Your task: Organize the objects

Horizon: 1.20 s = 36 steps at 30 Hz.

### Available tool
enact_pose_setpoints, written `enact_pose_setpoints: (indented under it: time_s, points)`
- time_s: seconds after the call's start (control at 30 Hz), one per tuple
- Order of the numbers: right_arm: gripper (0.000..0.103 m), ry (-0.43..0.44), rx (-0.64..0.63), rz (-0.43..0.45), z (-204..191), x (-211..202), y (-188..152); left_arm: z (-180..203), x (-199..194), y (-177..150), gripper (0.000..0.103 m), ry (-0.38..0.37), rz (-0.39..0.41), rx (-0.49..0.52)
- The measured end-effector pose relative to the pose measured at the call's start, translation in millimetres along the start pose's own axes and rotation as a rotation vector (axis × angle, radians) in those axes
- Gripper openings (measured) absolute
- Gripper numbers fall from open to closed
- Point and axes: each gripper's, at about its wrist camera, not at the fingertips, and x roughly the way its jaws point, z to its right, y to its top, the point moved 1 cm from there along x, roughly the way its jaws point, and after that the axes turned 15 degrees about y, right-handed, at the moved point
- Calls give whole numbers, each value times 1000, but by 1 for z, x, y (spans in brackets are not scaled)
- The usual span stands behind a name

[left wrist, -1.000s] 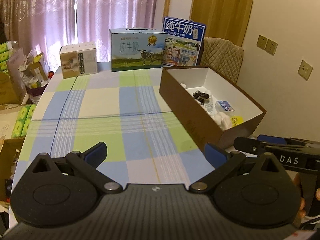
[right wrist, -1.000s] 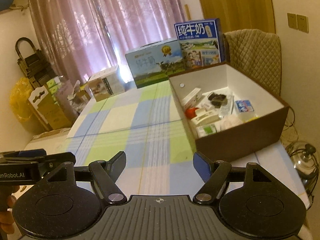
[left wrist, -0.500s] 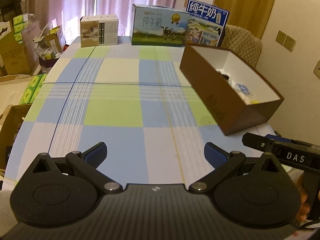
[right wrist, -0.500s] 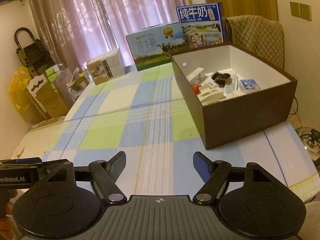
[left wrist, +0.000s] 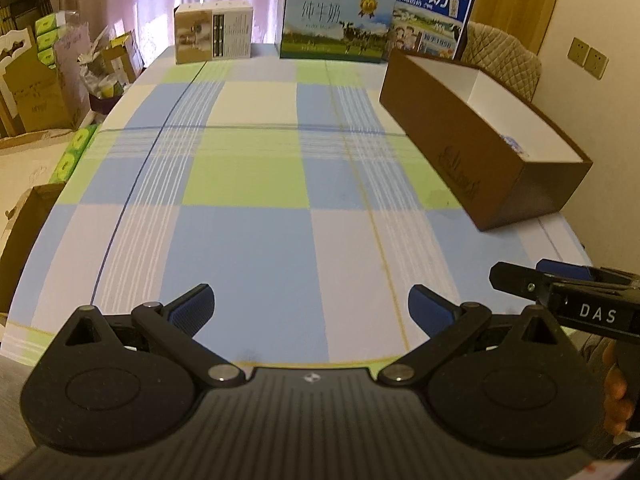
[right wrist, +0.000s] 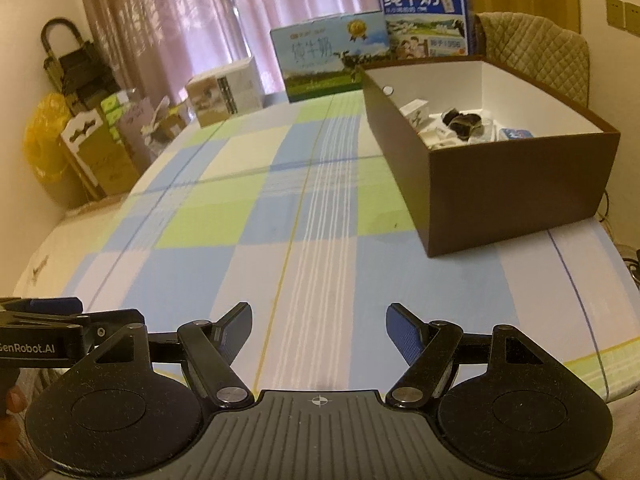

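Right wrist view: I'm holding the right claw (right wrist: pixel 319 330) spread wide and empty over the checkered tabletop (right wrist: pixel 248 220); the left claw (left wrist: pixel 310 306) is gaping too. Small items are sitting inside the brown box (right wrist: pixel 516 184), ahead on my right.

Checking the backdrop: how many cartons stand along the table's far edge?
3: beige carton at left, green milk carton in the middle, blue milk carton at right behind the brown box. Others may be hidden.
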Motion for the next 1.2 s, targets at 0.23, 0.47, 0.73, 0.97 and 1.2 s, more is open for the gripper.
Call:
enact_pose_setpoints:
  time_s: [0.23, 0.47, 0.73, 0.97, 1.2]
  points:
    - [71, -3, -5, -38, 4, 8, -7, -1, 12, -9, 102, 19, -29, 11]
    - [71, 1, -7, -43, 4, 9, -9, 3, 16, -12, 102, 26, -39, 32]
    - [71, 0, -9, -47, 5, 10, -9, 4, 20, -11, 102, 34, -52, 30]
    - [71, 5, -12, -45, 4, 9, -8, 4, 22, -10, 102, 43, -59, 28]
    - [71, 4, -8, -43, 4, 9, -8, 5, 23, -10, 102, 48, -61, 24]
